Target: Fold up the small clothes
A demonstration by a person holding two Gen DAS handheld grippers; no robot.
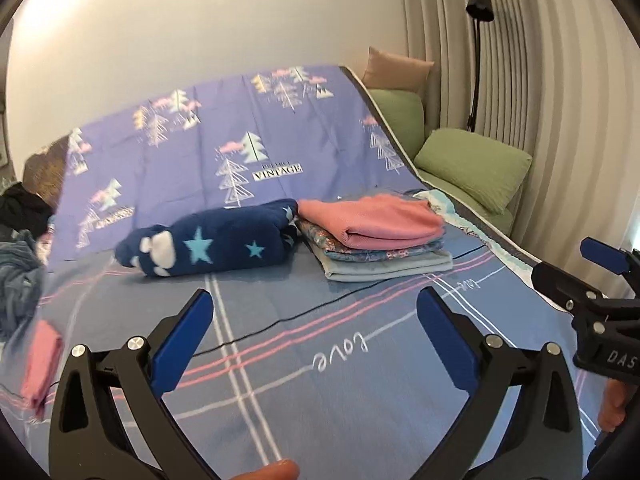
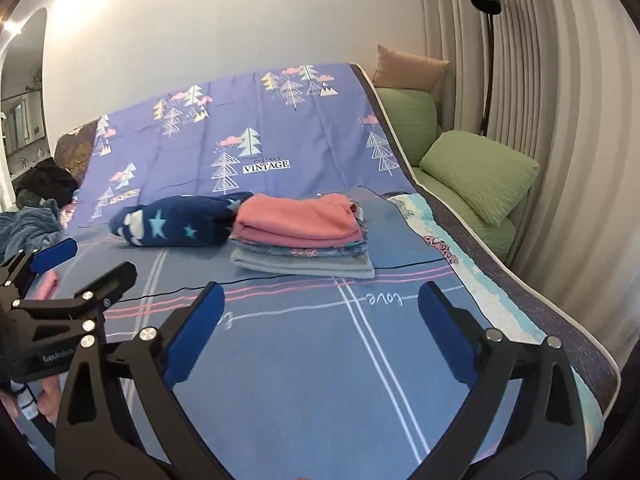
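A stack of folded clothes (image 1: 384,256) with a pink piece (image 1: 372,220) on top lies mid-bed, beside a rolled navy star-print fleece (image 1: 212,244). My left gripper (image 1: 316,300) is open over the bare sheet in front of them, nothing between its blue pads. In the right wrist view my right gripper (image 2: 322,294) is likewise open and empty, short of the same stack (image 2: 300,244) and fleece (image 2: 180,220). The left gripper (image 2: 88,268) shows at that view's left edge. A small folded pink piece (image 1: 40,360) lies at the left. Unfolded blue-grey clothes (image 1: 16,280) are heaped further left.
The bed carries a blue plaid sheet (image 1: 320,400) and a purple tree-print cover (image 1: 200,140) rising behind. A thin black cable (image 1: 280,320) crosses the sheet. Green cushions (image 1: 472,164), a black floor lamp (image 1: 478,40) and curtains stand right. Dark clothing (image 2: 48,184) lies far left.
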